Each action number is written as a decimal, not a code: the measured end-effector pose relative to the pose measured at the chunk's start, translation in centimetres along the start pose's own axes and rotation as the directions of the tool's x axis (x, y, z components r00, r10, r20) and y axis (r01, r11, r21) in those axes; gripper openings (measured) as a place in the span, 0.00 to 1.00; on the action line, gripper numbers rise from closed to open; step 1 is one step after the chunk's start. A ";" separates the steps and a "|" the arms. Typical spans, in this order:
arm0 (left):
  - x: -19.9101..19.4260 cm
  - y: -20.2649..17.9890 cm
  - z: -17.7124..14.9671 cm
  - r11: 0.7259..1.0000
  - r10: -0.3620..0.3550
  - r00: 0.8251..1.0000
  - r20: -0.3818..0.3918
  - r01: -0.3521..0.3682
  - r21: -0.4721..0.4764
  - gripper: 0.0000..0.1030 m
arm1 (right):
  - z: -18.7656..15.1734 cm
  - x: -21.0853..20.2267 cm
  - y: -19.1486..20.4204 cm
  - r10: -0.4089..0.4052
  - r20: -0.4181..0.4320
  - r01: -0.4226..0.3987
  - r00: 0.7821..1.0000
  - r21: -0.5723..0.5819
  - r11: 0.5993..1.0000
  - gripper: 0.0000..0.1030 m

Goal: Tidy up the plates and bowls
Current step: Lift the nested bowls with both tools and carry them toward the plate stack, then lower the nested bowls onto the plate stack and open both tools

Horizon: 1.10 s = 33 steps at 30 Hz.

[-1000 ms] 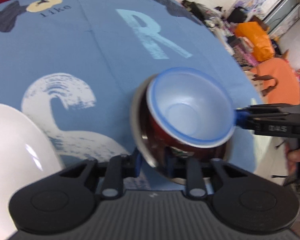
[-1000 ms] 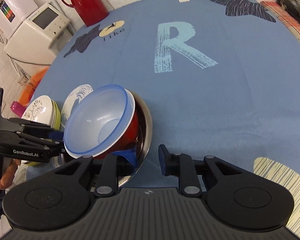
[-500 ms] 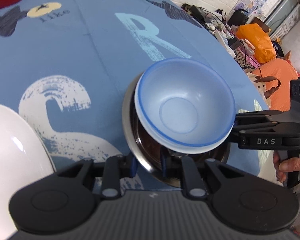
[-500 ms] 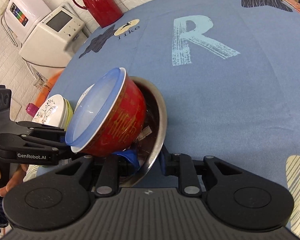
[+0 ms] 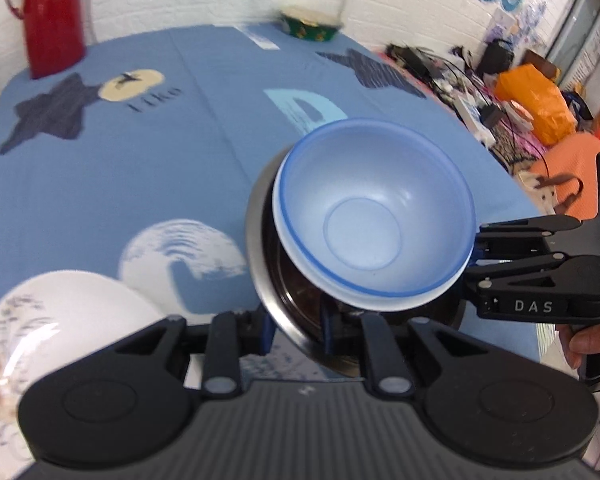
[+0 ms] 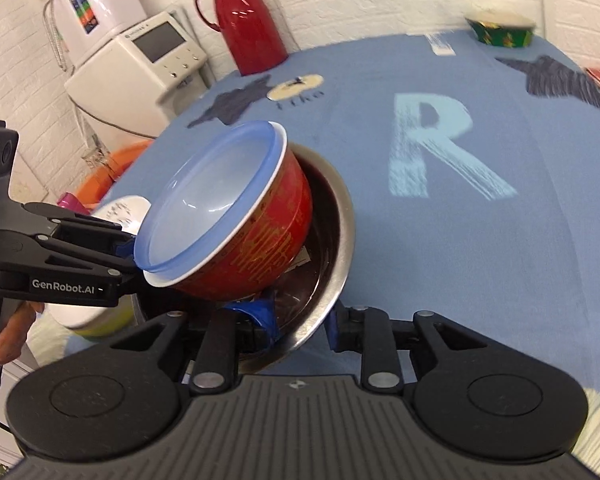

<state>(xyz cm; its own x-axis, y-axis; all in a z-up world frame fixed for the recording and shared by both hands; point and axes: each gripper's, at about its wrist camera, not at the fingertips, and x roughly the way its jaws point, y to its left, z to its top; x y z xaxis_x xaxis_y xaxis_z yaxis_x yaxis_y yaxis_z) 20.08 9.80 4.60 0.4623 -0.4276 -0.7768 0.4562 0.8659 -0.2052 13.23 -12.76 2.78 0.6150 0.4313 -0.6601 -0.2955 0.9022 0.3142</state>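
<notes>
You have lifted the whole nest clear of the blue tablecloth [image 6: 480, 260]: a second ago the steel bowl [image 6: 336, 248] sat low over the cloth, and now both cameras look out across the table toward the red thermos [image 6: 242, 20], with the stack tipped between your two tools. That suggests the carry is under way, probably toward the white plate [image 5: 60, 320] and its pile at your left, though the goal is not certain. Your left gripper [image 5: 296, 332] is clamped on the near rim of the steel bowl, one blue pad outside and one inside. Your right gripper [image 6: 302, 322] pinches the opposite rim the same way, so the load hangs between two thin grips. The red bowl [image 6: 268, 236] leans inside the steel one, resting on its side wall rather than seated flat, and the pale blue bowl [image 5: 376, 216] nests in it, rim to rim. The red bowl shows gold lettering and a white lip; the blue one looks like thin, translucent plastic. Loose as they sit, further tilt could slide them out.
</notes>
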 end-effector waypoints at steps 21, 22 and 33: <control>-8.6 12.0 -8.7 0.952 0.228 0.971 -0.066 -0.236 -0.192 0.16 | 2.3 10.8 15.6 0.193 -0.298 -0.253 0.935 -0.177 0.951 0.14; -8.3 12.0 -8.7 0.953 0.223 0.972 -0.077 -0.234 -0.192 0.16 | 2.3 10.8 15.6 0.186 -0.306 -0.246 0.934 -0.174 0.953 0.14; -8.4 10.7 -8.3 0.947 0.285 0.958 -0.020 -0.285 -0.148 0.58 | 2.6 10.8 15.3 0.126 -0.301 -0.173 0.945 -0.136 0.975 0.19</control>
<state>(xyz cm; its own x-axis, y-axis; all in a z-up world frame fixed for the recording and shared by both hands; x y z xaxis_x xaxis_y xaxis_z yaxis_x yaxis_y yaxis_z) 14.71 24.82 4.02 0.5581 -0.1574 -0.8147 0.1877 0.9803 -0.0609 17.23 5.67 2.26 0.3237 0.5207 -0.7900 -0.4940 0.8051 0.3282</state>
